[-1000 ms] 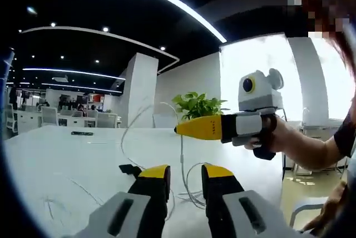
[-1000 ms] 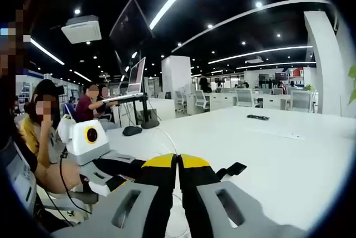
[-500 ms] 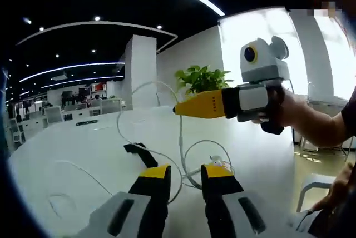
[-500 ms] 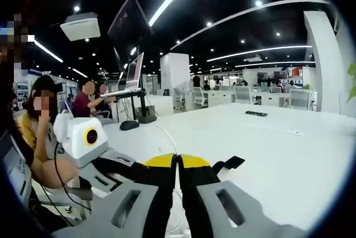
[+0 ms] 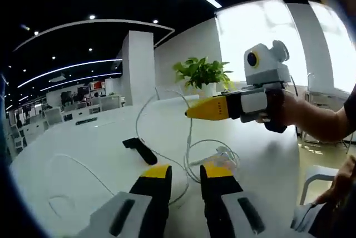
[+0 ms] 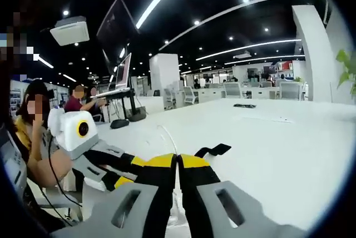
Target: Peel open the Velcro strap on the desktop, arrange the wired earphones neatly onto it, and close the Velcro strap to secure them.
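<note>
no legible text or labels

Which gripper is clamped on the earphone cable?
The right gripper, jaws shut on the white earphone cable, lifting it. The left gripper stands open, holding nothing.

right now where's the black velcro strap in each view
Left gripper view: the black velcro strap lies on the white table, left of centre, just beyond the left hand-held gripper.
Right gripper view: the strap lies right of centre, just past the right hand-held gripper.
Shared landmark: the white earphone cable running beside the strap.
</note>
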`<state>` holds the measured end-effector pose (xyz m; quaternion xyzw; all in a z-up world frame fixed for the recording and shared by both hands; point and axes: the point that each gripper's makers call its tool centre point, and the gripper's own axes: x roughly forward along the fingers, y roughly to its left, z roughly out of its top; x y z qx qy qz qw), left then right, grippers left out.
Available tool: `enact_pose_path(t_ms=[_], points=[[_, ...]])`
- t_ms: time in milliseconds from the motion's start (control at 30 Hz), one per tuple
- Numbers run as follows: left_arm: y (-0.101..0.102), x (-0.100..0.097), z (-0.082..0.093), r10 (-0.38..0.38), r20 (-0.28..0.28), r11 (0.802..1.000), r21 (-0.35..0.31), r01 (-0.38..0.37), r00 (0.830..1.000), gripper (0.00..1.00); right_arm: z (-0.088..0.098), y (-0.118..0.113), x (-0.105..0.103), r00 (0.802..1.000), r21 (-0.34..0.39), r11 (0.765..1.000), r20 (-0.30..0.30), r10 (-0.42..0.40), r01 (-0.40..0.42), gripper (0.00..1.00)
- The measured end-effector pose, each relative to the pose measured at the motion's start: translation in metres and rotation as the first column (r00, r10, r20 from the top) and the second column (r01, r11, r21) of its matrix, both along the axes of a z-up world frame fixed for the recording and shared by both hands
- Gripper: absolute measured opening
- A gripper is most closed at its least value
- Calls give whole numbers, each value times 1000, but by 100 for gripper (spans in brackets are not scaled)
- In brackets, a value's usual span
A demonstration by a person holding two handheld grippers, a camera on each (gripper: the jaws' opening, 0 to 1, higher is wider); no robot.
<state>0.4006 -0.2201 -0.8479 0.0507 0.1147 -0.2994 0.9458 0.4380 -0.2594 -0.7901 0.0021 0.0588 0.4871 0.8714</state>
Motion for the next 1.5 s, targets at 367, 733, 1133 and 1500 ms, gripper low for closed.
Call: enact_pose_path(t_ms=[367, 733, 1133, 1500], points=[[-14, -4, 13, -35, 8, 997, -64, 36, 999, 27, 12, -19, 5, 997, 171, 984, -68, -45, 56, 5], [-15, -8, 8, -27, -73, 1000, -5, 27, 997, 27, 22, -20, -6, 997, 174, 982, 3, -72, 70, 5], [-13, -34, 7, -154, -251, 963, -253, 88, 956, 26, 30, -18, -9, 998, 237, 970, 6, -55, 52, 5], [-31, -22, -3, -187, -304, 941, -328, 81, 934, 26, 29, -16, -12, 999, 266, 963, -2, -43, 42, 5]])
